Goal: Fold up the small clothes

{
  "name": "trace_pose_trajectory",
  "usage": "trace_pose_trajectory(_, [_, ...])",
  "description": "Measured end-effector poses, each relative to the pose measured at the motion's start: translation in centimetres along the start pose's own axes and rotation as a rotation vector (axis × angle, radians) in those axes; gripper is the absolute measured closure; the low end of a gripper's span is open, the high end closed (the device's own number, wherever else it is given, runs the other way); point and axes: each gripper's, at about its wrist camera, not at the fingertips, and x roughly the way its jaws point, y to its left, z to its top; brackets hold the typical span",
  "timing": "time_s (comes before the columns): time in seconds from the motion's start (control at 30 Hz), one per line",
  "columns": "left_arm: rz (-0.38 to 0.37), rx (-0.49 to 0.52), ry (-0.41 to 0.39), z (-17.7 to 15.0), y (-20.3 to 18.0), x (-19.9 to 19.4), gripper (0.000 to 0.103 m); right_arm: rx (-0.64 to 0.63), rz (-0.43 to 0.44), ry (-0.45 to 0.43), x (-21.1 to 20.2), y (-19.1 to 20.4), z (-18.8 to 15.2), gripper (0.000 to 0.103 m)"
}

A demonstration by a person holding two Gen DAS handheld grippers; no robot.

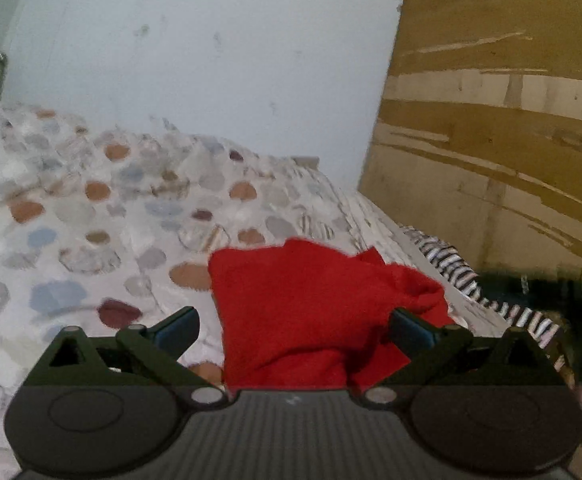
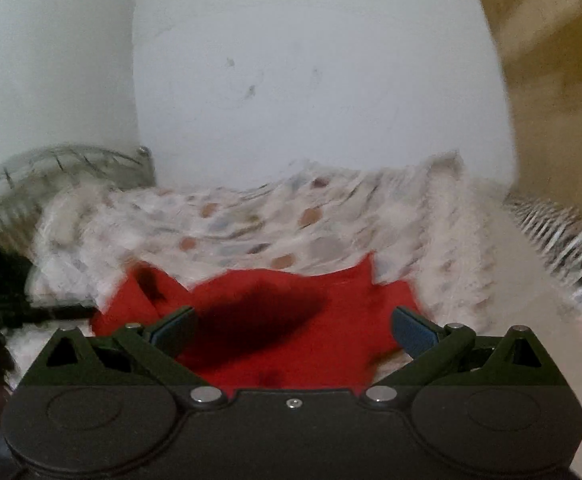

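1. The red garment (image 1: 311, 312) is lying rumpled on the dotted bedspread (image 1: 91, 208), close in front of both grippers.
2. The left gripper (image 1: 294, 326) is hovering at it, jaws spread, gripping nothing.
3. The right gripper (image 2: 294, 326) is also standing spread wide over the cloth.
4. A striped cloth (image 1: 463, 272) is lying beside a cardboard box (image 1: 491, 120), at the wall (image 1: 211, 60).
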Motion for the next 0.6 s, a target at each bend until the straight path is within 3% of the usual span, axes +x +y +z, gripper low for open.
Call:
trace_pose_trajectory(0.13, [-0.006,0.043,0.059,-0.6,0.7,1.9,0.0,0.267,0.121,0.146,4.9,-1.7,3.2,0.0])
trace_pose_trajectory(0.2, [-0.029,0.053,0.051,-0.8,0.5,2.0,0.001,0.396,0.145,0.219,7.6,-2.6,4.0,0.0])
trace_pose_trajectory(0.3, [-0.033,0.101,0.016,-1.0,-0.4,2.0,0.004,0.477,0.132,0.309,10.7,-3.5,4.4,0.002])
trace_pose_trajectory(0.37, [-0.048,0.147,0.0,-0.9,-1.1,2.0,0.013,0.485,0.118,0.341,12.1,-3.7,4.4,0.012])
trace_pose_trajectory(0.5, [-0.072,0.215,0.008,-0.9,-2.7,2.5,0.032,0.512,0.108,0.39,13.3,-3.9,3.7,0.051])
trace_pose_trajectory(0.6, [-0.062,0.266,-0.001,-1.1,-3.9,2.6,0.046,0.473,0.1,0.386,13.6,-3.7,3.5,0.068])
